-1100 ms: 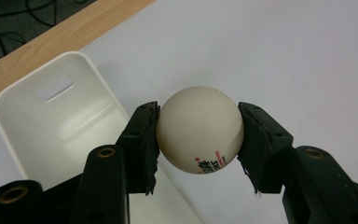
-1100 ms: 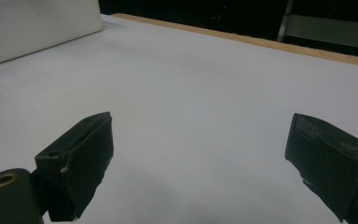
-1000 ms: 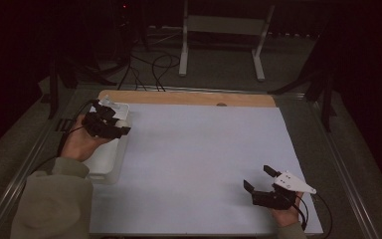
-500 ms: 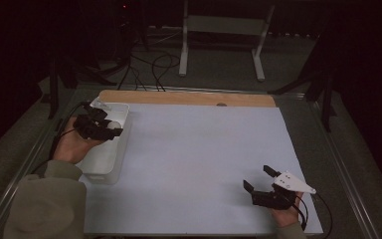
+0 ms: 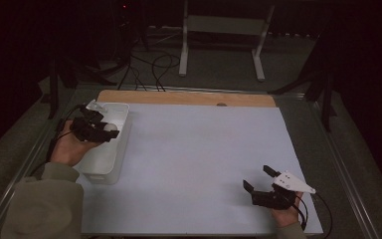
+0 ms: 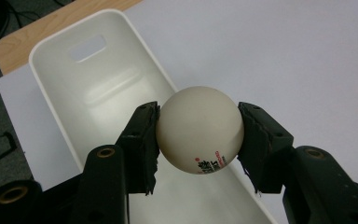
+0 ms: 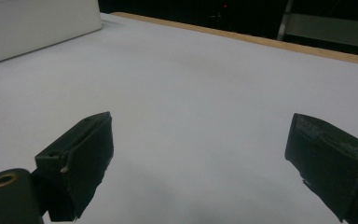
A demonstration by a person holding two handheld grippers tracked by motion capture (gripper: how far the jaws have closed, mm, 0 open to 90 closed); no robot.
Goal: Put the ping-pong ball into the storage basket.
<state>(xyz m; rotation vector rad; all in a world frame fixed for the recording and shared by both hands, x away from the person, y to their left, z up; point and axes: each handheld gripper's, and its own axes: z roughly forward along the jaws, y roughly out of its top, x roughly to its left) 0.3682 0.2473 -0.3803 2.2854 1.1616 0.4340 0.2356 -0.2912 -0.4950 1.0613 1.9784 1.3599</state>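
A cream ping-pong ball with small red and black print sits clamped between the two black jaws of my left gripper. It hangs over the inside of a long white bin. From above, the left gripper is held over that bin at the table's left side, the ball a pale spot at its tip. My right gripper rests near the front right of the white table sheet, jaws wide apart with nothing between them. In its own view the right gripper frames bare white sheet.
A wooden strip runs along the table's far edge. Beyond it stand a white metal frame and loose cables on a dark floor. The bin's side wall shows far off in the right gripper view.
My left gripper with the ball has moved slightly toward me and left, now lower over the bin. The right gripper has stayed still.
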